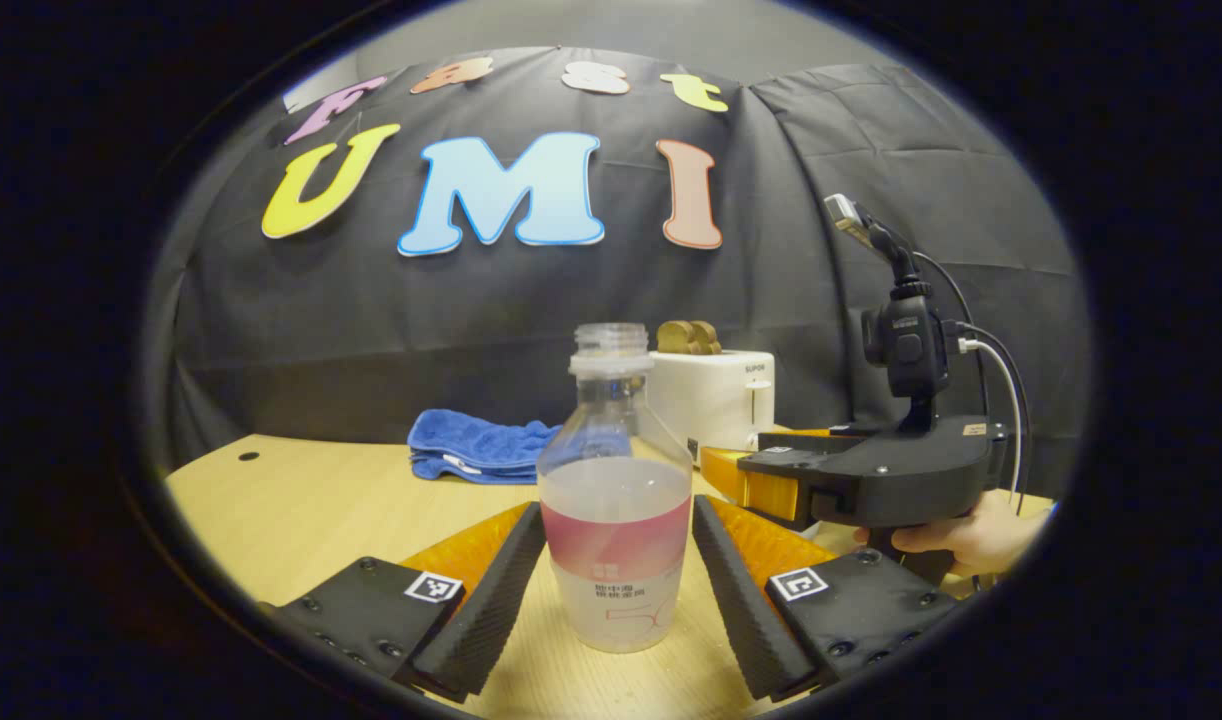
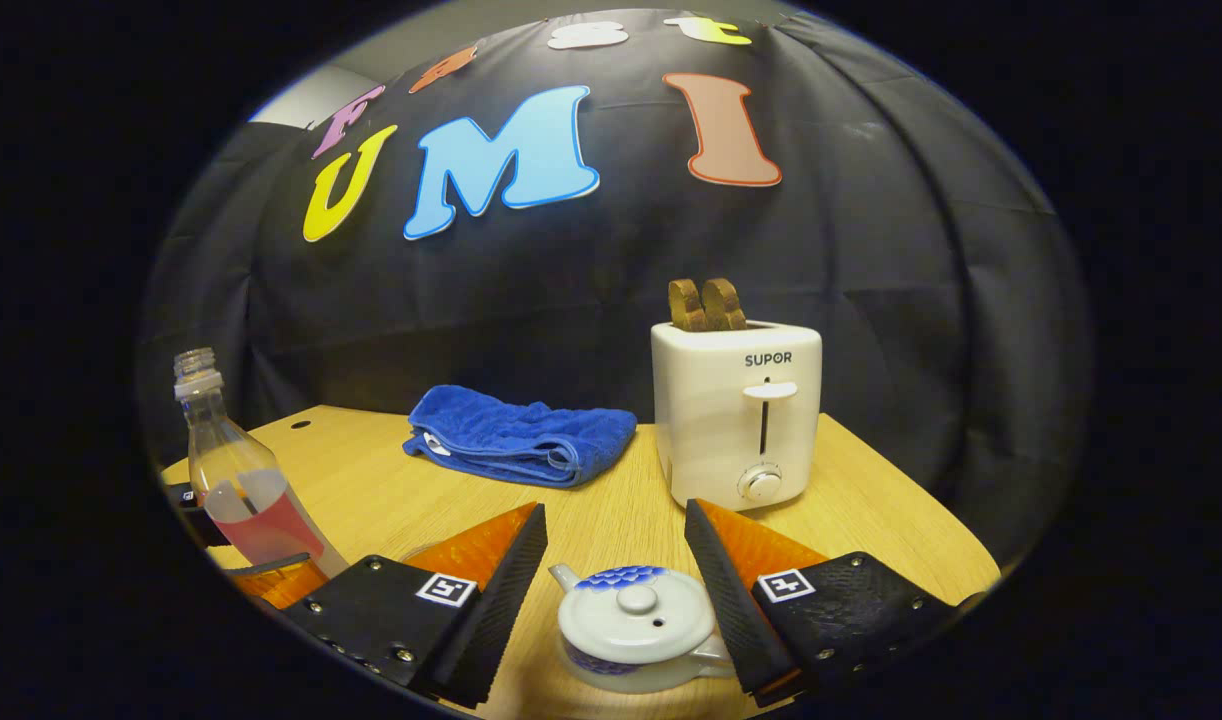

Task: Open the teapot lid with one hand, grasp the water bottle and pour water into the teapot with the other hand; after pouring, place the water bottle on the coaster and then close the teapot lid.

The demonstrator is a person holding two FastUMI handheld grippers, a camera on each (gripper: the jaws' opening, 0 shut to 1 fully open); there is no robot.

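A clear uncapped water bottle (image 1: 616,520) with a pink label stands upright on the wooden table, about half full. My left gripper (image 1: 616,505) is open, one finger on each side of the bottle and close to its wall. The bottle (image 2: 236,480) also appears at the far left of the right gripper view, with the left gripper's fingers (image 2: 271,580) beside it. A small white teapot (image 2: 636,625) with blue pattern sits on the table, its lid (image 2: 636,598) on. My right gripper (image 2: 616,520) hovers open just above it, the teapot between the fingers.
A white toaster (image 2: 736,410) holding two bread slices stands at the back of the table (image 2: 371,480). A folded blue towel (image 2: 521,435) lies to its left. In the left gripper view a hand (image 1: 971,540) holds the other gripper's body (image 1: 871,470) at right.
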